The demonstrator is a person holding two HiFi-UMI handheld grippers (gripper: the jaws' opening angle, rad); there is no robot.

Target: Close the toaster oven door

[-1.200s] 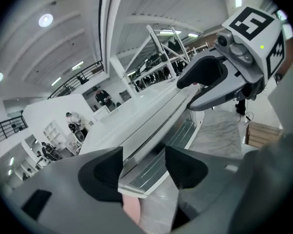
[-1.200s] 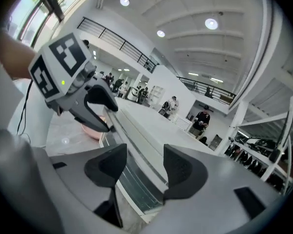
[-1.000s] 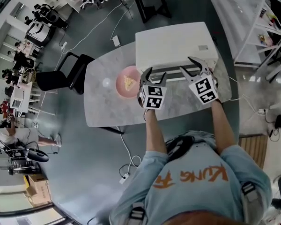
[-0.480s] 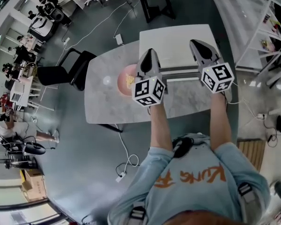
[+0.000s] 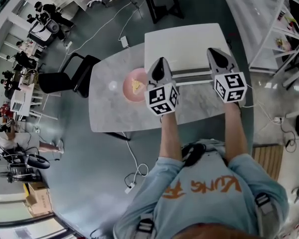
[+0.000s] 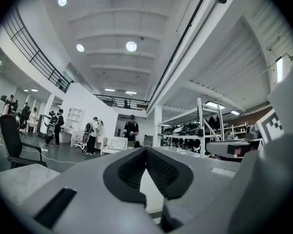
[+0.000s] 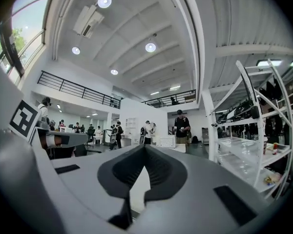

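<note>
White toaster oven (image 5: 184, 44) at the far edge of our marble table (image 5: 109, 116).
Over its front we hold the left gripper (image 5: 160, 66) and right gripper (image 5: 217, 58), each with jaws pressed together on nothing; a pink plate (image 5: 128, 94) carrying food (image 5: 136, 86) sits just to its left.

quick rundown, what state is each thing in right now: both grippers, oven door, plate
left hand-held gripper: shut, empty, pointing upward
right hand-held gripper: shut, empty, pointing upward
toaster oven door: only a dark strip and pale handle show from above; cannot tell whether open or closed
pink plate: on the table, left of the oven, holding a piece of food
</note>
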